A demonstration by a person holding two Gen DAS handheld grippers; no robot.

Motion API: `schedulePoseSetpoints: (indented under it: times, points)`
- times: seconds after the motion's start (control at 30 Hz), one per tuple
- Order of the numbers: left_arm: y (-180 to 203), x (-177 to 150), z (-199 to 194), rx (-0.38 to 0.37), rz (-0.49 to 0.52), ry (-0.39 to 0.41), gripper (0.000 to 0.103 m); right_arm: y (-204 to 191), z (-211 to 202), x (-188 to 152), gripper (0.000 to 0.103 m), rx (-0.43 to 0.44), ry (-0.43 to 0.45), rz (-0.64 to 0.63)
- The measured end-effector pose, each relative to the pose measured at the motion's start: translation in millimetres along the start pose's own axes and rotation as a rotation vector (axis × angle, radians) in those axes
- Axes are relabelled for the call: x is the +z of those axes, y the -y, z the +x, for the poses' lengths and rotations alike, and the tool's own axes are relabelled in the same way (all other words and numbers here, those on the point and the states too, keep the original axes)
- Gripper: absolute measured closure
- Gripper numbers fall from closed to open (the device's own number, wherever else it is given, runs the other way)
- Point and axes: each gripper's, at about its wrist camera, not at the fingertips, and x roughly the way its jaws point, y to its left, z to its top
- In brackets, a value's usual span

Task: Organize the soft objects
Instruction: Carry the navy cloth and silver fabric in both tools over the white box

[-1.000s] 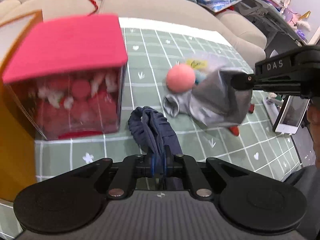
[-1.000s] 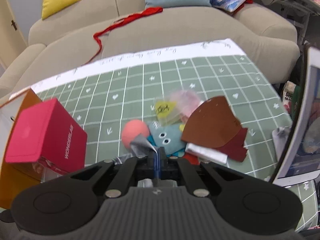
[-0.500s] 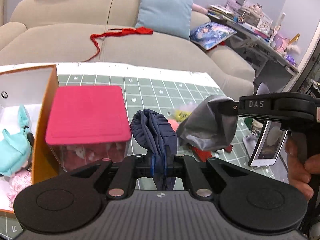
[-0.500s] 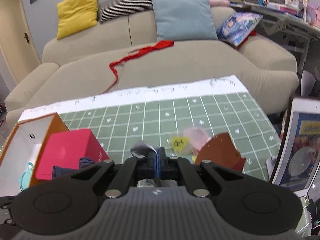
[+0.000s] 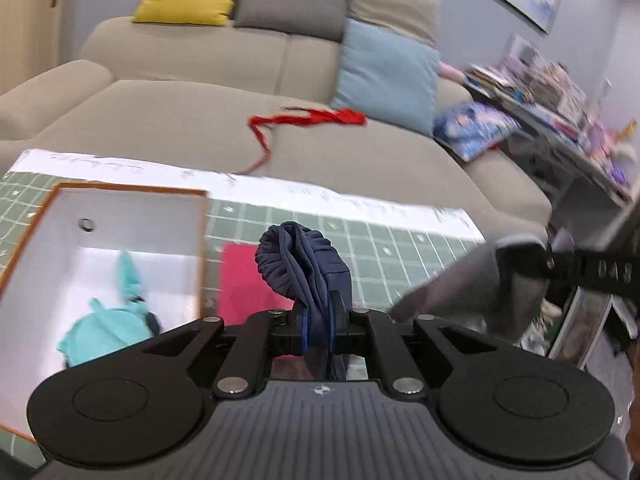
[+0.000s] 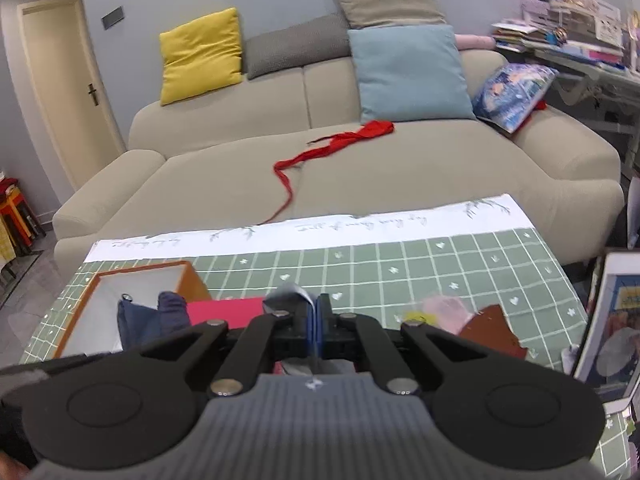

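The left gripper (image 5: 318,330) has its jaws clamped on a bunched navy cloth (image 5: 306,258), which bulges up above the fingertips and hangs clear of the table. The right gripper (image 6: 316,322) has its jaws pressed fully together on a thin grey cloth (image 6: 290,296); from the left wrist view that grey cloth (image 5: 468,286) hangs off the gripper's tip, off to the right and well apart from the navy one. Both cloths are held in the air above a green checked mat (image 6: 420,268). On the mat to the left sits an open orange box (image 5: 132,216) with a white inside, and a teal plush (image 5: 108,320) lies in it. Just beside the box is a pink box (image 5: 240,280). On the right of the mat lie a brown piece (image 6: 490,330) and a pale pink item (image 6: 444,308). Behind the mat stands a beige sofa (image 6: 360,160) with a red ribbon (image 6: 332,148) across its seat.
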Motion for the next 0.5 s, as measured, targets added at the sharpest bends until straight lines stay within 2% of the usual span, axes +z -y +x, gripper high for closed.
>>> schedulePoseSetpoints:
  times: [0.13, 0.33, 0.5]
  points:
    - [-25.9, 10.6, -14.3, 0.034, -0.057, 0.049, 0.093, -25.9, -8.4, 4.8, 0.103, 0.018, 0.045, -0.002]
    - [-60.4, 19.0, -28.8, 0.163, -0.109, 0.124, 0.093, -70.5, -23.4, 19.7, 0.103, 0.083, 0.113, -0.038]
    - [-87.4, 19.1, -24.5, 0.259, -0.145, 0.125, 0.093, -113.1, -19.8, 26.6, 0.103, 0.148, 0.118, -0.088]
